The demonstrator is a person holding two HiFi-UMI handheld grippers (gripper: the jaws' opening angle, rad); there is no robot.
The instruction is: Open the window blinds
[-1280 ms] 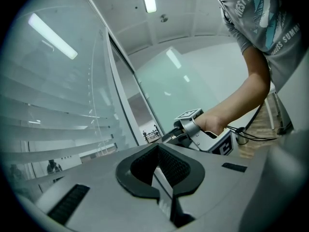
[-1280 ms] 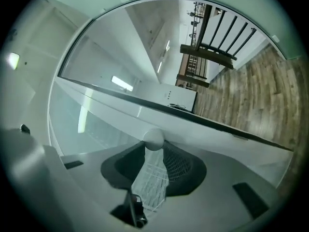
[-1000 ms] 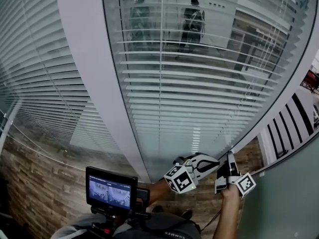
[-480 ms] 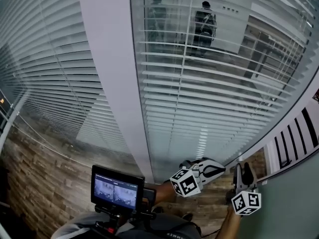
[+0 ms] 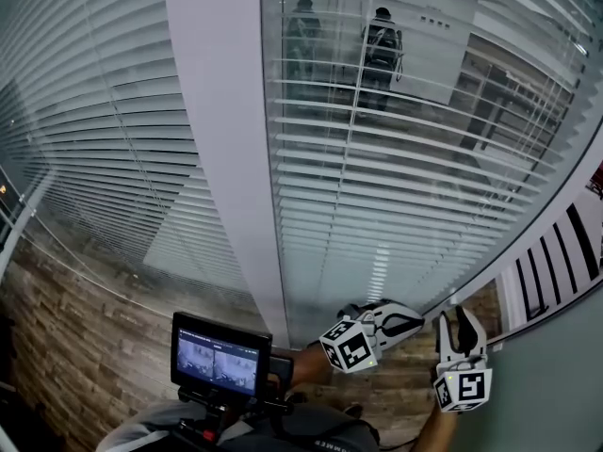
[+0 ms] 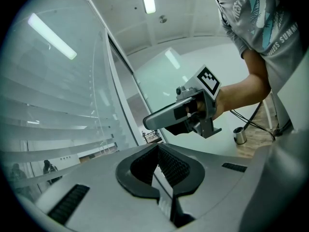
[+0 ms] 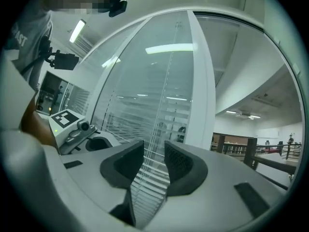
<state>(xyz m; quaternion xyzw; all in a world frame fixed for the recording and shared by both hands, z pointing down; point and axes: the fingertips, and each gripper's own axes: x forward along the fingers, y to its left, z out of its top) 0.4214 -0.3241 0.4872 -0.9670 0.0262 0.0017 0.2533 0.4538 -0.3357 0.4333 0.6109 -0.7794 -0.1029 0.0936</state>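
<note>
White slatted blinds [image 5: 405, 168] hang behind the glass, their slats lying nearly flat so I can see through them. A thin blind cord [image 7: 166, 81] runs down the pane. My right gripper [image 5: 456, 328] points at the window near the lower right frame. It is open [image 7: 154, 146]; its jaws have just been opening, and the cord lines up with the gap without the pads touching it. My left gripper [image 5: 420, 319] sits just left of it, pointing right. Its pads meet at the tips [image 6: 157, 147], with nothing visible between them.
A wide white post [image 5: 226, 158] splits the window, with more blinds [image 5: 104, 149] to its left. Two figures [image 5: 382, 36] show in the glass. A small monitor [image 5: 221, 358] sits on my chest rig. Below is wood-look floor [image 5: 66, 347]; a grey wall [image 5: 551, 384] stands on the right.
My right gripper has rolled, so both fingers now point up the picture with the marker cube below them, and it has shifted right. The left gripper has stayed put.
</note>
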